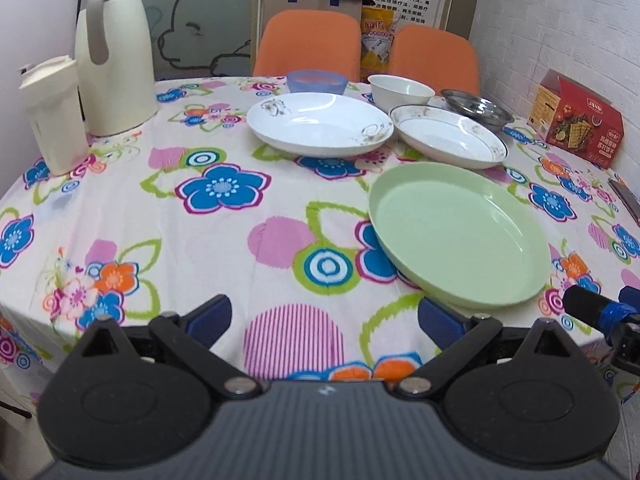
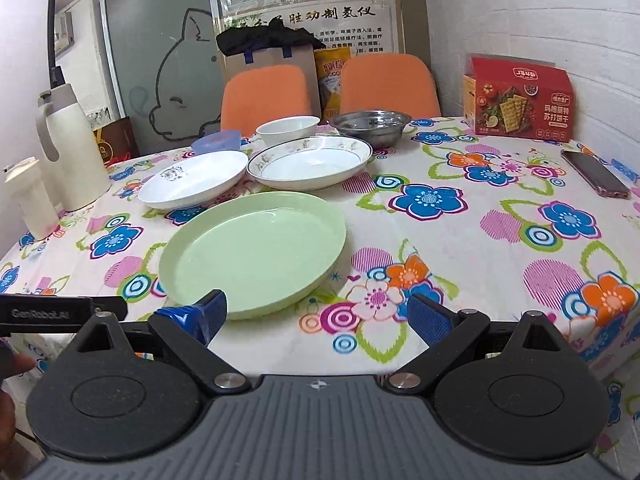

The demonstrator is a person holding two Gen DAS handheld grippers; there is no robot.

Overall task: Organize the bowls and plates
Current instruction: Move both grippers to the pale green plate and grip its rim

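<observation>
Left gripper (image 1: 325, 320) spread wide and empty above the near edge of a round table with flowered cloth (image 1: 224, 216); right gripper (image 2: 316, 314) likewise parted, gripping nothing. Ahead and right of the left gripper, ahead and left of the right one: green plate (image 2: 256, 252), its near rim just beyond the right gripper's left finger (image 2: 212, 312), contact not discernible. Farther ahead: white plate with grey floral print (image 2: 196, 180), touching or overlapping gold-rimmed plate (image 2: 310, 162). Beyond these: blue bowl (image 2: 218, 141), white bowl (image 2: 287, 128), steel bowl (image 2: 370, 124). Far right of the right gripper: red cracker box (image 2: 520, 100) printed with Chinese characters, and phone (image 2: 594, 174) lying flat. Far left: cream thermos jug (image 1: 114, 52) and cream lidded container (image 1: 54, 114). At the left edge of the right wrist view: black bar lettered "GenRobot.AI" (image 2: 50, 314). Behind the table: orange chairs (image 2: 384, 84) and a wall poster (image 2: 344, 16) in Chinese script.
</observation>
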